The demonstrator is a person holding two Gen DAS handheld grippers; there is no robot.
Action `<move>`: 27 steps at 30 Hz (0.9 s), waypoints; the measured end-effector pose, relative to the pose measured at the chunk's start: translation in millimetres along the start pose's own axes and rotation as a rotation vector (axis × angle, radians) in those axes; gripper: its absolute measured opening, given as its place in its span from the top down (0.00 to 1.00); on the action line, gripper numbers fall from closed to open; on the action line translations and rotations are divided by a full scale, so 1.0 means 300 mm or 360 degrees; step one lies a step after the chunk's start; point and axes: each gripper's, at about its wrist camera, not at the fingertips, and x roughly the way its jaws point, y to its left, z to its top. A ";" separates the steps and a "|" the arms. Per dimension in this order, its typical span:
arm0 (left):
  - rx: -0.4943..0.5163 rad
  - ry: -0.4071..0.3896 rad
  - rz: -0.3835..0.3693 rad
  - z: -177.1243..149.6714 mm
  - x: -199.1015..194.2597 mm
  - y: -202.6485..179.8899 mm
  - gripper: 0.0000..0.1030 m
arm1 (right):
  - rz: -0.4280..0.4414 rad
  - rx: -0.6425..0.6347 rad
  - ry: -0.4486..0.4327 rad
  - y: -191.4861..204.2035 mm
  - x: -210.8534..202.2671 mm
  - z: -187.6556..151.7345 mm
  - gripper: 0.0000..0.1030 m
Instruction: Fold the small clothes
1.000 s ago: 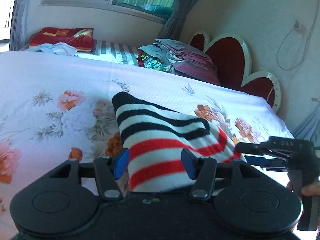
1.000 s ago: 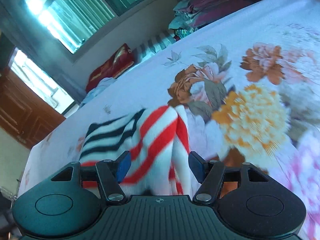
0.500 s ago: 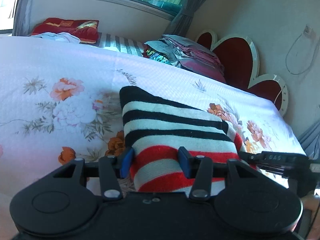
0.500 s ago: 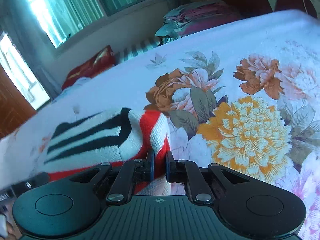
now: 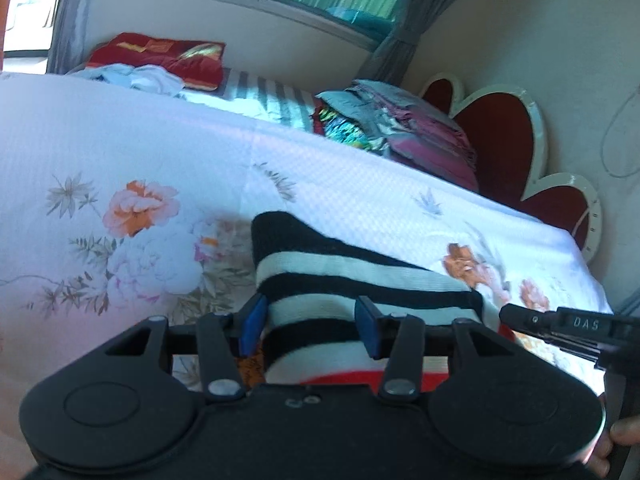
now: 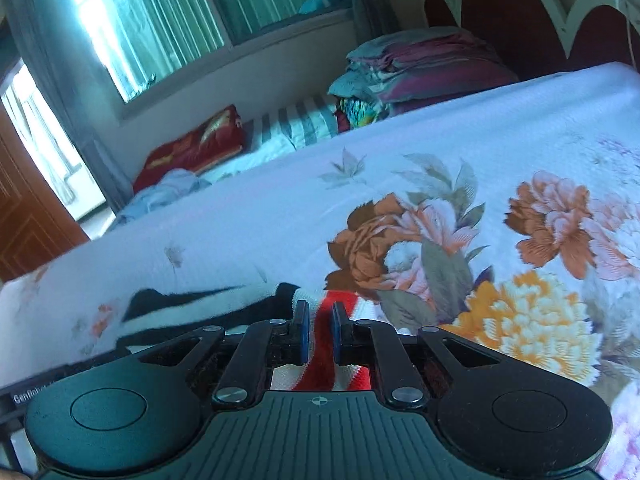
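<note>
A small knitted garment with black, white and red stripes (image 5: 352, 280) lies on the floral bedspread (image 5: 140, 152). My left gripper (image 5: 310, 330) is open, its blue pads on either side of the garment's near part, not clamped. My right gripper (image 6: 319, 334) is shut on a red-striped fold of the garment (image 6: 324, 360) at its right edge. The right gripper's fingers show at the right of the left wrist view (image 5: 560, 330). The garment's black and white stripes stretch to the left in the right wrist view (image 6: 208, 304).
A stack of folded clothes (image 5: 400, 128) sits at the far side by the red scalloped headboard (image 5: 500, 132). A red cushion (image 5: 160, 56) and loose pale clothes (image 5: 132, 76) lie under the window. The floral bedspread spreads wide to the right (image 6: 520, 240).
The right gripper went from open around the garment's edge to shut on it. The left gripper stayed open and moved forward over the garment, so more black stripes lie between its pads.
</note>
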 end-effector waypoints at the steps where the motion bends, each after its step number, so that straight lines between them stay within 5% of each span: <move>1: -0.0006 0.0020 0.0014 -0.005 0.014 0.005 0.55 | -0.0024 -0.0019 0.0014 0.001 0.018 -0.004 0.90; 12: 0.0026 0.0073 0.0076 -0.024 0.043 -0.001 0.50 | -0.0076 -0.0059 0.0030 -0.039 0.088 -0.046 0.90; 27: 0.0117 -0.0013 0.0033 -0.077 -0.175 -0.054 0.52 | 0.0141 -0.0185 0.0008 0.021 -0.199 -0.114 0.90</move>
